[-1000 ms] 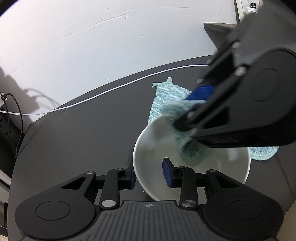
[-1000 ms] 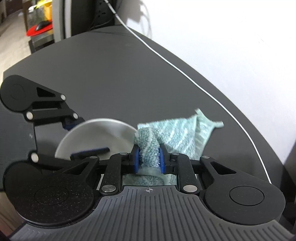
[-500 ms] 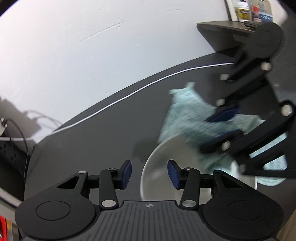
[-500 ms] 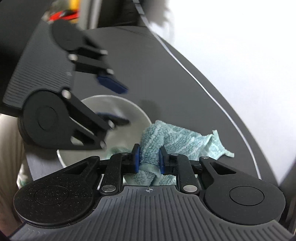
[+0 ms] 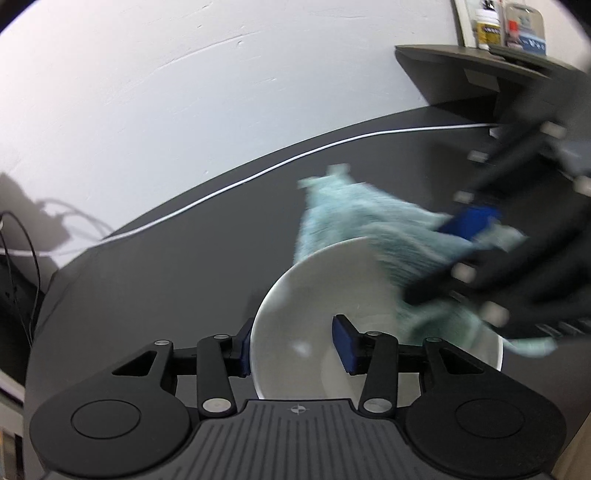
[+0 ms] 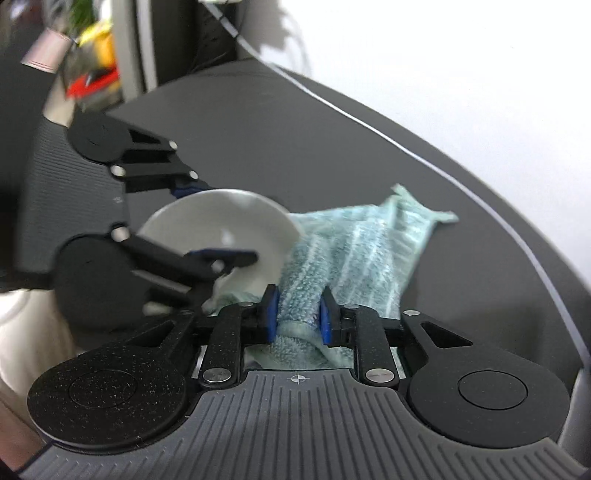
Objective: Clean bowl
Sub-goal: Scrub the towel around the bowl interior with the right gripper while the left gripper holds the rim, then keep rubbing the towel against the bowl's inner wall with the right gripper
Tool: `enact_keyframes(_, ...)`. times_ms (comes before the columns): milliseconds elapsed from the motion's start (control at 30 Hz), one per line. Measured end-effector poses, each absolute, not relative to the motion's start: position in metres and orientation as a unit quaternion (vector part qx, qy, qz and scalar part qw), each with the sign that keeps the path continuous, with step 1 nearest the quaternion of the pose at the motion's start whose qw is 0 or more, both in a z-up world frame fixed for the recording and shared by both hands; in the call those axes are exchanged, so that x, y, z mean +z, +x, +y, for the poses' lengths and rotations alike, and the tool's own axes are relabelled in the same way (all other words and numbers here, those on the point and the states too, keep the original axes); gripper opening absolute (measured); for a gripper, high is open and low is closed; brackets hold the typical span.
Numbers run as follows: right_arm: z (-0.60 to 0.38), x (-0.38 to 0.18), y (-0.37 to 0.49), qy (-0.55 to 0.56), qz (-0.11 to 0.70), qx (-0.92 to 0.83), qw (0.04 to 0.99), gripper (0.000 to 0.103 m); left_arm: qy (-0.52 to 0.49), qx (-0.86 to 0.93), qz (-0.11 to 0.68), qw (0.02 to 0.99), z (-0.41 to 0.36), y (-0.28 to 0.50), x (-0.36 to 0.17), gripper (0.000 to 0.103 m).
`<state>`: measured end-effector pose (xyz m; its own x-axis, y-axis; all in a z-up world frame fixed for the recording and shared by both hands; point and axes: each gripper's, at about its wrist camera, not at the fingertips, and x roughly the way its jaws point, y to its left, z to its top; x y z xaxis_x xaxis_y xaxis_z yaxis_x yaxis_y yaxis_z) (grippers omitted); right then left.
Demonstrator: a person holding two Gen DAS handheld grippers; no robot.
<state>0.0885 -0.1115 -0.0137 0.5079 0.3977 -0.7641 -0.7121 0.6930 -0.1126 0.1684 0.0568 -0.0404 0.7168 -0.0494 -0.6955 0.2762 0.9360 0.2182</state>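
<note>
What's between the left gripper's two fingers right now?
The white bowl's near rim sits between the left gripper's fingers, one outside, one inside, as the left wrist view shows.

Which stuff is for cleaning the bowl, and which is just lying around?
For the job: bowl, cloth, left tongs around the bowl's rim, right tongs pinching the cloth.

Just lying around: white cable, shelf with jars.

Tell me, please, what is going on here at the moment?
A person is cleaning a white bowl with two handheld grippers on a dark table. The left gripper straddles the bowl's rim, one pad inside and one outside, steadying it. The right gripper is clamped on a light blue cloth, which trails over the bowl's far edge onto the table. The view is motion-blurred, so wiping seems under way.
</note>
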Motion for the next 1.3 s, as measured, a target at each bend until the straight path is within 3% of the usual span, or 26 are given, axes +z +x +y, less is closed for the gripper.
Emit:
enact_keyframes(300,-0.070,-0.009,0.121,-0.305,0.359,0.324,0.821,0.022,0.150,-0.063,0.358,0.919,0.050,0.162,-0.040,0.043)
enact_keyframes(567,-0.093,-0.018,0.108,-0.273,0.379,0.311,0.827,0.024,0.157,-0.044,0.353,0.921,0.039,0.158,-0.041,0.043)
enact_keyframes(700,-0.116,-0.016,0.089,-0.224,0.383,0.321,0.837,0.032,0.152,-0.056,0.353,0.921,0.039,0.161,-0.041,0.042)
enact_keyframes(900,-0.101,-0.020,0.082,-0.363,0.327,0.354,0.797,0.023,0.175,-0.069,0.353,0.917,0.042,0.152,-0.033,0.047)
enact_keyframes(1067,-0.088,-0.014,0.090,-0.457,0.281,0.411,0.737,0.022,0.216,-0.104,0.352,0.905,0.040,0.162,-0.037,0.055)
enact_keyframes(1167,-0.081,-0.011,0.101,-0.447,0.285,0.409,0.743,0.022,0.218,-0.122,0.356,0.901,0.037,0.164,-0.042,0.042)
enact_keyframes(1300,-0.086,-0.014,0.112,-0.397,0.311,0.390,0.770,0.022,0.191,-0.111,0.363,0.905,0.034,0.164,-0.044,0.041)
